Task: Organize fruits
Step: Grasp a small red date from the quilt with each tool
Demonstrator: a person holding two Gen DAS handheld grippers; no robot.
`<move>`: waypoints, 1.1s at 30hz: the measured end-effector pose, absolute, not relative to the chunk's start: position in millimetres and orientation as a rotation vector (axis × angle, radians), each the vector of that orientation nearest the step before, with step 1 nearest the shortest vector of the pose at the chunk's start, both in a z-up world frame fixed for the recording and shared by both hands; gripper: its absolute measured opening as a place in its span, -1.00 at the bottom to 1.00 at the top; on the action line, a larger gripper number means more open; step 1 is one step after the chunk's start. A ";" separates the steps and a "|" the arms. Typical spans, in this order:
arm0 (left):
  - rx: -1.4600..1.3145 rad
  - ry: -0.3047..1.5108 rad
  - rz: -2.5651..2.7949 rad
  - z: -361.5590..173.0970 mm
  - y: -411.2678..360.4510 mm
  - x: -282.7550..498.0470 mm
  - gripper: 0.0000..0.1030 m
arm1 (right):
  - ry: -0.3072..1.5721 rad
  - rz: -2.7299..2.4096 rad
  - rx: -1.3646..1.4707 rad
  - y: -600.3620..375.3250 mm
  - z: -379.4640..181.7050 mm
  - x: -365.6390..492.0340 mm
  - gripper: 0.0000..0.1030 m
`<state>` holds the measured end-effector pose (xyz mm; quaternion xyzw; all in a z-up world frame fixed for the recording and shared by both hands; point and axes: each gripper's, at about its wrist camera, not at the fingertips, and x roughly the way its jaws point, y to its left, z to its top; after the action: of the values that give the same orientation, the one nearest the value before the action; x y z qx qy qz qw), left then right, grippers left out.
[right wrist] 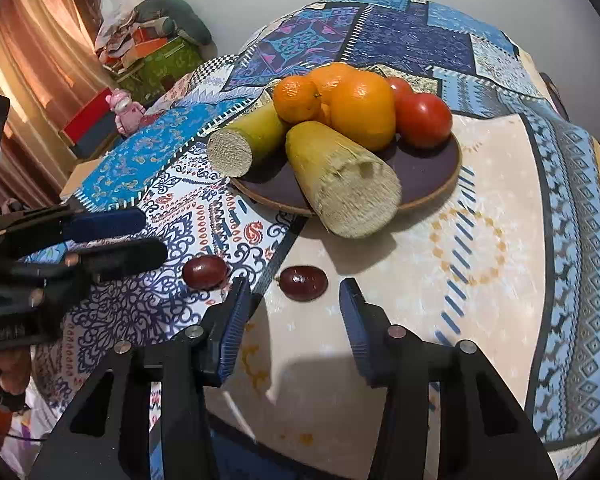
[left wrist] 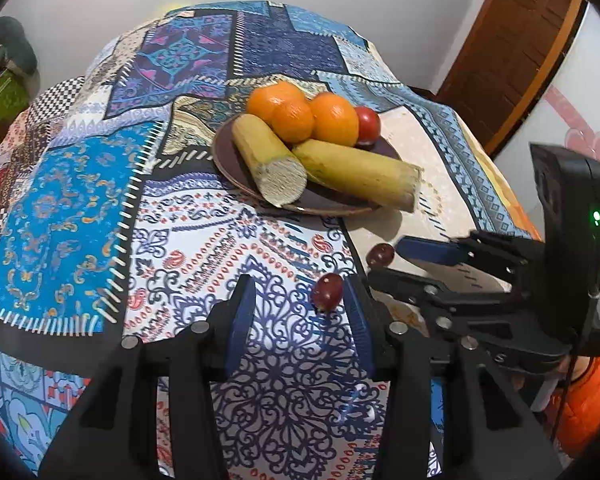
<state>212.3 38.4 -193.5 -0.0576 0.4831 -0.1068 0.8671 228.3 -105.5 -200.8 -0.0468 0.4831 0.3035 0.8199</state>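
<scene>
A dark plate [left wrist: 236, 162] [right wrist: 428, 168] on the patterned tablecloth holds two cut cane pieces [left wrist: 268, 158] [right wrist: 340, 176], several oranges [left wrist: 334, 118] [right wrist: 362, 108] and red tomatoes [left wrist: 368, 124] [right wrist: 424, 120]. Two dark red grapes lie loose on the cloth in front of the plate. My left gripper [left wrist: 300, 300] is open, with one grape [left wrist: 327, 291] [right wrist: 205, 272] by its right fingertip. My right gripper [right wrist: 294, 292] is open, with the other grape [right wrist: 303, 277] [left wrist: 380, 255] just beyond its fingertips. Each gripper shows in the other's view: the right [left wrist: 388, 260], the left [right wrist: 152, 236].
The table [left wrist: 72, 200] fills most of both views and drops off at its edges. A wooden door [left wrist: 512, 52] stands at the right. Boxes, cushions and a pink toy [right wrist: 120, 108] sit by a curtain at the left.
</scene>
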 end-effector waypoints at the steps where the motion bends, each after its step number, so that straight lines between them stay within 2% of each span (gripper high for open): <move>1: -0.117 1.016 -0.228 -196.0 36.3 213.3 -0.12 | 1.027 0.644 -0.112 -103.8 -202.0 228.9 -0.29; 6: -0.112 1.044 -0.254 -206.5 28.1 218.6 -0.13 | 1.019 0.641 -0.127 -104.7 -204.1 230.2 -0.50; 11: -0.069 1.050 -0.265 -212.3 16.1 222.4 -0.18 | 1.014 0.645 -0.110 -108.8 -201.9 228.7 -0.56; 18: -0.015 1.052 -0.277 -217.0 4.4 228.3 -0.63 | 1.003 0.639 -0.088 -121.0 -194.5 223.0 -0.56; 33: -0.021 0.971 -0.279 -187.5 1.7 229.0 -0.64 | 0.927 0.576 -0.033 -155.6 -163.2 223.6 -0.56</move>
<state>229.0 1.7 -187.5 -0.0102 0.4651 -0.1335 0.8751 223.6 -155.6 -163.2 -0.0157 0.4409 0.2740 0.8546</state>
